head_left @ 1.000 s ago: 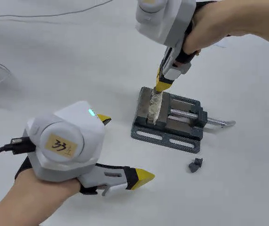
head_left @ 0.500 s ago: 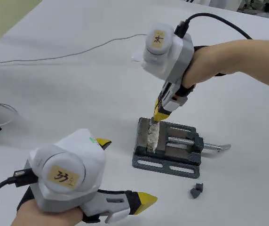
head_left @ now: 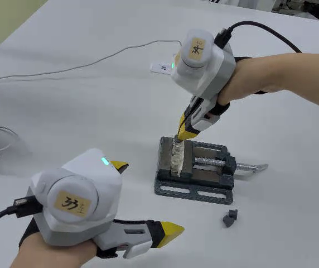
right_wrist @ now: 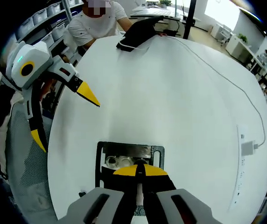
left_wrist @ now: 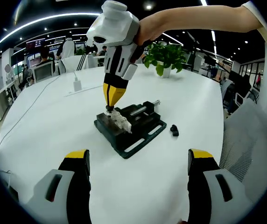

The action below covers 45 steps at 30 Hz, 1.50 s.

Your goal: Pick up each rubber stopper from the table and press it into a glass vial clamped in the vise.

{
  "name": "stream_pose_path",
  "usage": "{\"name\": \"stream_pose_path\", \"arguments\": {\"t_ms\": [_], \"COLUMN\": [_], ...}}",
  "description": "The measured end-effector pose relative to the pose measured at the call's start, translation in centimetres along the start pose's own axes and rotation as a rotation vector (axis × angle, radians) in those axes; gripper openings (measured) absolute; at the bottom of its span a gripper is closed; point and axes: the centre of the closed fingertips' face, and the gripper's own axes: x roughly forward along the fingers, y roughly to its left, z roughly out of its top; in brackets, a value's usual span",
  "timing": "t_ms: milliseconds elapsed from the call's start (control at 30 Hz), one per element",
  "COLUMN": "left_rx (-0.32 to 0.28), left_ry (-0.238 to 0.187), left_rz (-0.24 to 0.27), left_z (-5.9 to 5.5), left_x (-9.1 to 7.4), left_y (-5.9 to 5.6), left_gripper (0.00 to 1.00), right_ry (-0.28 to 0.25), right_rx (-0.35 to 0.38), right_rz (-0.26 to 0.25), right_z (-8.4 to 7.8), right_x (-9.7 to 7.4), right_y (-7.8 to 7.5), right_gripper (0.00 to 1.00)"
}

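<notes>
Right tongs (head_left: 184, 134) shut, tip at mouths of clear glass vials (head_left: 177, 156) in dark grey metal vise (head_left: 193, 190); stopper under tip: cannot tell. Press straight down vial axis, no side load. Left tongs (left_wrist: 138, 156) wide open, empty. Spare dark rubber stopper (head_left: 230, 218) on white table (head_left: 92, 100), ahead-right of left tongs.

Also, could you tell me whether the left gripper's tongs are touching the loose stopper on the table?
Apart. The head view shows bare table between the left gripper, its tongs open, and the stopper.
</notes>
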Motion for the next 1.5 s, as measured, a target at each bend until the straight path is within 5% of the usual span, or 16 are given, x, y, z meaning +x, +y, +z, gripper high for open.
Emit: {"name": "stream_pose_path", "arguments": {"t_ms": [200,533,700,900,1500], "left_rx": [0.009,0.022,0.034,0.047,0.074], "left_ry": [0.002,0.006,0.008,0.018,0.027], "left_rz": [-0.001,0.000,0.000,-0.005,-0.032], "left_z": [0.2,0.3,0.4,0.4,0.6], "left_x": [0.0,-0.1,-0.3,-0.5,-0.2], "left_y": [-0.1,0.1,0.2,0.0,-1.1], "left_gripper": [0.85,0.85,0.85,0.85,0.85], "right_ry": [-0.006,-0.092,-0.118,-0.184,-0.259], "right_rx": [0.000,0.041,0.050,0.096,0.221], "right_rz": [-0.032,-0.057,-0.072,-0.093,-0.166], "right_z": [-1.5,-3.0,-4.2,-4.6,-9.1], "right_x": [-0.4,-0.7,-1.0,-1.6,-3.2], "right_y": [0.1,1.5,2.3,3.9,8.4], "right_gripper": [0.33,0.65,0.71,0.66,0.54]}}
